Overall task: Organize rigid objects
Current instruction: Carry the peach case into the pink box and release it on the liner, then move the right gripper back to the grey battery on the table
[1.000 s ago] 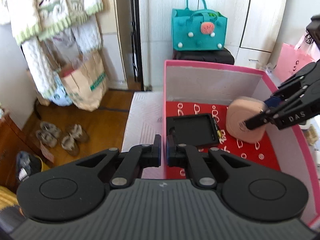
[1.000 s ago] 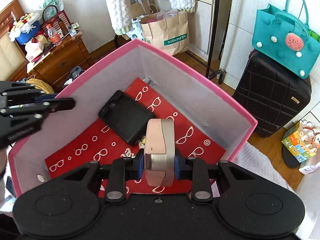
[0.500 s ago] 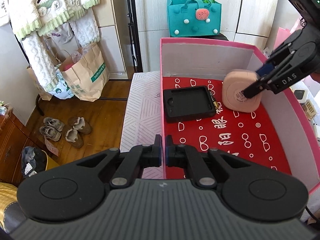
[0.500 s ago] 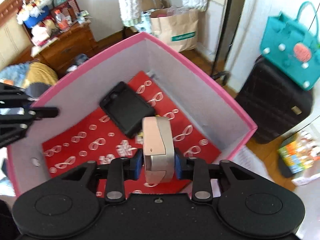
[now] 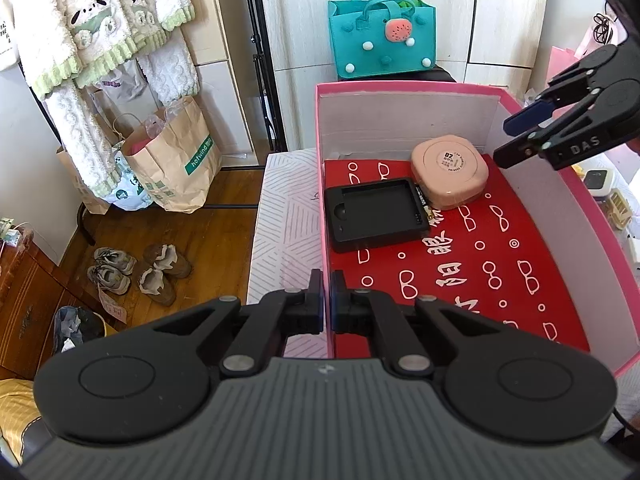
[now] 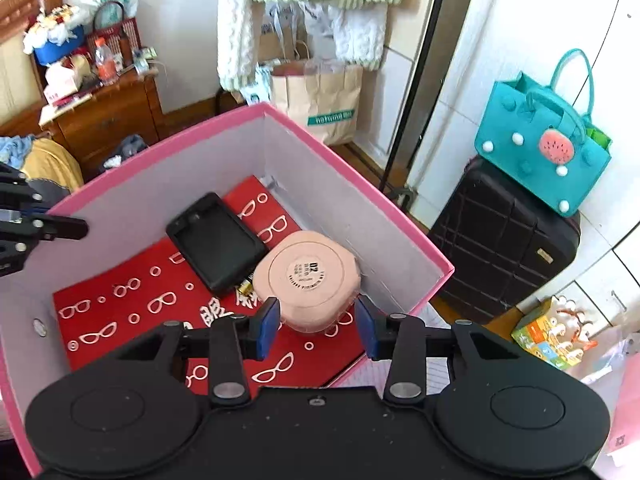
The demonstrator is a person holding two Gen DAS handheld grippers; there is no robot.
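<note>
A pink box [image 5: 400, 88] [image 6: 360, 184] with a red glasses-print floor holds two items. A black case [image 5: 374, 214] [image 6: 216, 240] lies flat near its left wall. Beside it a peach round-cornered compact [image 5: 448, 172] [image 6: 308, 276] lies flat, label up, touching the case's corner. My right gripper [image 5: 502, 142] [image 6: 316, 326] hovers above the compact. Its jaws are opening and its blue pads [image 6: 268, 328] do not touch the compact. My left gripper [image 5: 326, 308] [image 6: 60, 228] is shut on the box's left wall, one finger inside and one outside.
The box rests on a white patterned surface [image 5: 284, 240]. Behind it a teal felt bag [image 5: 380, 36] sits on a black suitcase [image 6: 504, 236]. A paper bag [image 5: 176, 160] and shoes [image 5: 136, 268] are on the wooden floor, and a cluttered dresser [image 6: 100, 116] stands at the left.
The right gripper let go of the compact, which went from standing on edge between the pads to lying flat in the box. The gripper then drew back upward. The left gripper kept its pinch.
</note>
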